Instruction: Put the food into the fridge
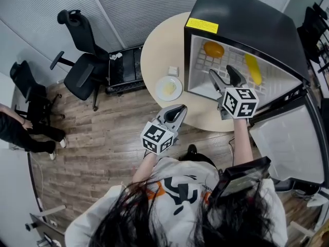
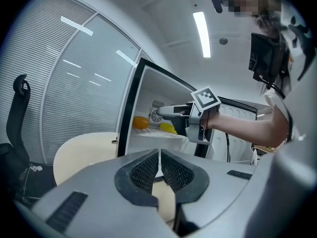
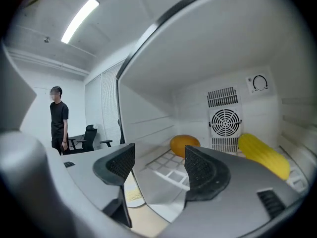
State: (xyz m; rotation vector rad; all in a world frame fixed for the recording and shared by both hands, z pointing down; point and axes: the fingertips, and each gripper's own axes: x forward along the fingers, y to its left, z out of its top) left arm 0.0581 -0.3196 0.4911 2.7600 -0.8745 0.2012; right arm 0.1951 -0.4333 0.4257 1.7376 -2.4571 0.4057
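Observation:
A black mini fridge (image 1: pixel 247 22) stands open on the round table (image 1: pixel 154 55). On its wire shelf lie an orange (image 1: pixel 213 49) and a yellow corn cob (image 1: pixel 252 69). My right gripper (image 1: pixel 226 76) is open and empty at the fridge mouth; its own view shows the orange (image 3: pixel 184 145) and corn (image 3: pixel 262 155) beyond the right gripper (image 3: pixel 158 165). My left gripper (image 1: pixel 175 115) hangs shut and empty off the table's near edge. The left gripper (image 2: pixel 159 162) faces the fridge (image 2: pixel 130 108). A white plate (image 1: pixel 168 88) with pale yellow food sits left of the fridge.
The fridge door (image 1: pixel 288 138) swings open to the right. A small white block (image 1: pixel 173 71) lies behind the plate. Black office chairs (image 1: pixel 82 71) and a low cart (image 1: pixel 123 68) stand left of the table. A person (image 3: pixel 58 118) stands far off.

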